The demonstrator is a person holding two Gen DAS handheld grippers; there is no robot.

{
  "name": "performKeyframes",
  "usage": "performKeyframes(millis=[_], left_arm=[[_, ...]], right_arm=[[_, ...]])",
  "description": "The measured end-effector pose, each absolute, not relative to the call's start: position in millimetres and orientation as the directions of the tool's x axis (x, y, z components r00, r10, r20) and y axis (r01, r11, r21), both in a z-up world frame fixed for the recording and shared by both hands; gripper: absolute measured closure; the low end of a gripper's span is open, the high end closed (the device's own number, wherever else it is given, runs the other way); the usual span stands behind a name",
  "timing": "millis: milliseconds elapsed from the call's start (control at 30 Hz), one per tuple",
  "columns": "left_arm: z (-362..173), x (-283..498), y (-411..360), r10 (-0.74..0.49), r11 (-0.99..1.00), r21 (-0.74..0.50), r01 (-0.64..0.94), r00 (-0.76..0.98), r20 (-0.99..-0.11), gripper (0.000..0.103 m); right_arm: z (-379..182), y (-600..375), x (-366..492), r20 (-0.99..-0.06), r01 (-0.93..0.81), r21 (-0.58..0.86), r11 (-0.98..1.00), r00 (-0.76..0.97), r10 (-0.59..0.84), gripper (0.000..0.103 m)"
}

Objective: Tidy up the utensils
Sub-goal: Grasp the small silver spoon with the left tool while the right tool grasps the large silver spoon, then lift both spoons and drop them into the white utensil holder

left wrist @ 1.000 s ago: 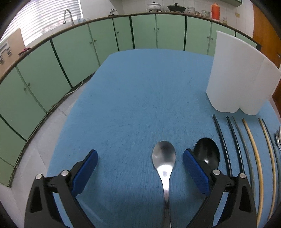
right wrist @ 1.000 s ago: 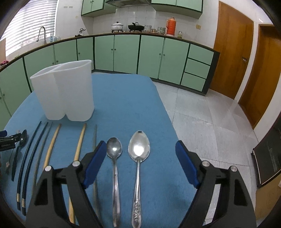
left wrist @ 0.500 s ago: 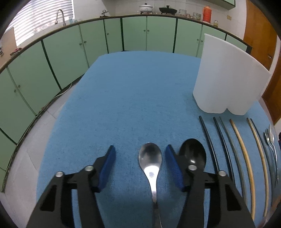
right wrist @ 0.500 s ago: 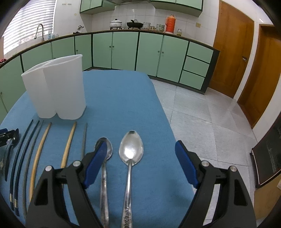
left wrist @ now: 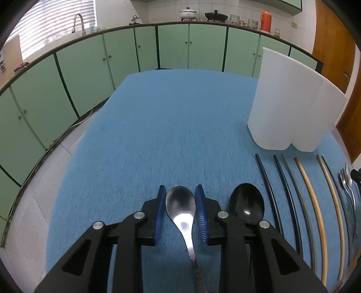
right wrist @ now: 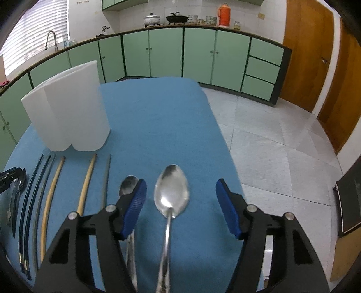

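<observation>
Both tools angle down toward a blue-covered worktop (left wrist: 180,126) in a kitchen lined with green cabinets (left wrist: 94,65). The left tool (left wrist: 180,209) has just been closing, its blue pads drawn in on either side of the bowl of a steel spoon (left wrist: 180,205) lying flat on the cloth; whether the pads already press the metal cannot be told. Just beside it on the right lies a black spoon (left wrist: 246,206), partly behind the tool's right finger. The right tool (right wrist: 180,202), its jaws also narrowing yet plainly apart, straddles a large steel spoon (right wrist: 171,191) with clear gaps on both sides; its left pad overlaps a smaller steel spoon (right wrist: 128,184) lying alongside. Between the two tools, dark chopsticks (left wrist: 266,178) and tan chopsticks (left wrist: 311,193) lie in a row, tips pointing toward a white two-compartment holder (left wrist: 291,108) standing upright near the worktop's far side. Pots (right wrist: 153,19) and an orange flask (right wrist: 223,14) sit on the counter beyond.
</observation>
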State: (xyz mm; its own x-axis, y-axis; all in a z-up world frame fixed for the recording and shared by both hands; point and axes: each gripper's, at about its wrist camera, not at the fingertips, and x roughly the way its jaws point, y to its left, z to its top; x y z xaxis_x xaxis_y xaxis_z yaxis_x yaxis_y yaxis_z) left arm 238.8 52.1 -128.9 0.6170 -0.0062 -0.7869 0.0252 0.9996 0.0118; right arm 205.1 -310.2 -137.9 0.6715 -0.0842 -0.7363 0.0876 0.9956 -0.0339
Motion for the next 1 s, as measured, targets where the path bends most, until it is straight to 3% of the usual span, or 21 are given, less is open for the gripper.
performKeyframes(millis=[467,567,700,1000], left_arm=[[-129.5,235.3,49.7,0.004,0.999,0.028,0.029,0.625,-0.781,0.077],[-129.2,236.2,48.2,0.007,0.999,0.032,0.028,0.625,-0.781,0.077],[-127.1,236.7,49.4,0.006,0.999,0.027,0.024,0.623,-0.782,0.077],[-114.5,225.0,53.3,-0.006,1.0,0.009,0.02,0.651,-0.759,0.077]], right_arm=[[-149.8,-310.0,228.3,-0.781,0.111,-0.023,0.994,0.618,-0.087,0.049],[-149.5,-308.2,227.6,-0.781,0.111,-0.02,0.994,0.618,-0.085,0.053],[-147.9,-306.2,226.4,-0.781,0.1,0.007,0.995,0.622,-0.057,0.068],[-132.3,-307.1,201.4,-0.724,0.068,0.041,0.997,0.69,-0.017,0.068]])
